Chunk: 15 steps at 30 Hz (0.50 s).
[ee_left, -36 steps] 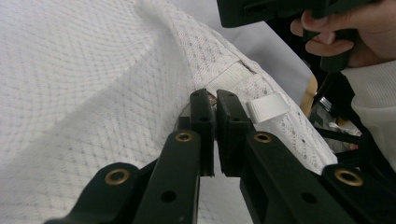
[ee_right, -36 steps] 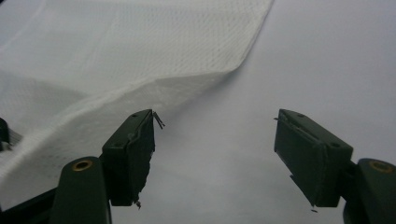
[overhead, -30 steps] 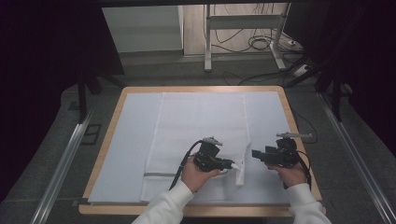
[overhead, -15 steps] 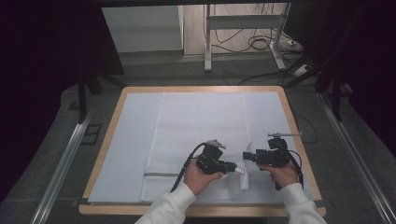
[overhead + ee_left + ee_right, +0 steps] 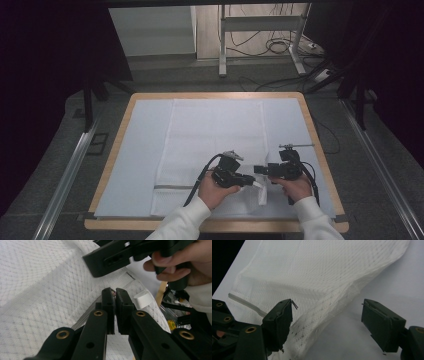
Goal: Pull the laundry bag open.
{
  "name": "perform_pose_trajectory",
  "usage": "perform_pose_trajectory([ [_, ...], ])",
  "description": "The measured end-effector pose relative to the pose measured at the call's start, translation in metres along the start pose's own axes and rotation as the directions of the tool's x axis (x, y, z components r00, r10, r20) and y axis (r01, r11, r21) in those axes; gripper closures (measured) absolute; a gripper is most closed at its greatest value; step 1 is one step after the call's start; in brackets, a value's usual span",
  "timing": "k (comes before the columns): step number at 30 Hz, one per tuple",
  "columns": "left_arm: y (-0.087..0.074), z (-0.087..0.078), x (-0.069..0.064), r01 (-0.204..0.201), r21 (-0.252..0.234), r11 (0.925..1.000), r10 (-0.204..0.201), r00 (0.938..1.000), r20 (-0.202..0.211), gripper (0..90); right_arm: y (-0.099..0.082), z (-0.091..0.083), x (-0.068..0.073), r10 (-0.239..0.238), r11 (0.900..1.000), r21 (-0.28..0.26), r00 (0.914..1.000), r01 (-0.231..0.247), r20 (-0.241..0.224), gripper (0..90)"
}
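A white mesh bag (image 5: 215,135) lies flat on the pale sheet, with a grey zipper band (image 5: 244,303) near its front end. My left gripper (image 5: 249,181) is shut on the bag's front right edge (image 5: 115,293) and holds that edge raised in a fold. A small white tag (image 5: 144,298) sticks out just beyond the jaws. My right gripper (image 5: 257,170) is open wide and points left at the left gripper's tips. The lifted mesh edge (image 5: 322,315) runs between the right gripper's (image 5: 329,312) jaws, with the pads clear of it. The right gripper (image 5: 117,255) hangs close above the left jaws.
The pale sheet (image 5: 145,150) covers a wooden-rimmed table (image 5: 111,165). Metal rails run along the floor at both sides (image 5: 70,170). A desk frame with cables (image 5: 260,45) stands beyond the table's far edge.
My right gripper has moved left and slightly down, closing in on the left gripper's tips. The left gripper has kept still with the bag edge in it.
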State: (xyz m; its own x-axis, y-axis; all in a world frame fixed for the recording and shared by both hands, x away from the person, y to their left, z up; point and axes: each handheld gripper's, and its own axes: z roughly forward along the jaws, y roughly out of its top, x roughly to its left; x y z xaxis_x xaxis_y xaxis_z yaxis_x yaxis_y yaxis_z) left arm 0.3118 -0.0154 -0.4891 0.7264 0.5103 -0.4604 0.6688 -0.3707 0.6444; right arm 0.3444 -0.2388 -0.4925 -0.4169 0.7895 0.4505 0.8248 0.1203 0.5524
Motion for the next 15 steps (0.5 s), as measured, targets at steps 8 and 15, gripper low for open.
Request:
perform_pose_trajectory([
  [8, 0.0, 0.001, 0.001, -0.002, -0.001, 1.0, 0.002, 1.0, 0.001, 86.8, 0.0, 0.02, 0.008, -0.001, 0.9988, 0.048, 0.9996, 0.003, -0.029, 34.8],
  [15, -0.001, 0.003, 0.0, -0.002, 0.001, 1.0, 0.002, 1.0, 0.002, 86.8, -0.001, 0.025, 0.008, -0.001, 0.9975, 0.071, 0.9978, 0.006, -0.066, 58.7],
])
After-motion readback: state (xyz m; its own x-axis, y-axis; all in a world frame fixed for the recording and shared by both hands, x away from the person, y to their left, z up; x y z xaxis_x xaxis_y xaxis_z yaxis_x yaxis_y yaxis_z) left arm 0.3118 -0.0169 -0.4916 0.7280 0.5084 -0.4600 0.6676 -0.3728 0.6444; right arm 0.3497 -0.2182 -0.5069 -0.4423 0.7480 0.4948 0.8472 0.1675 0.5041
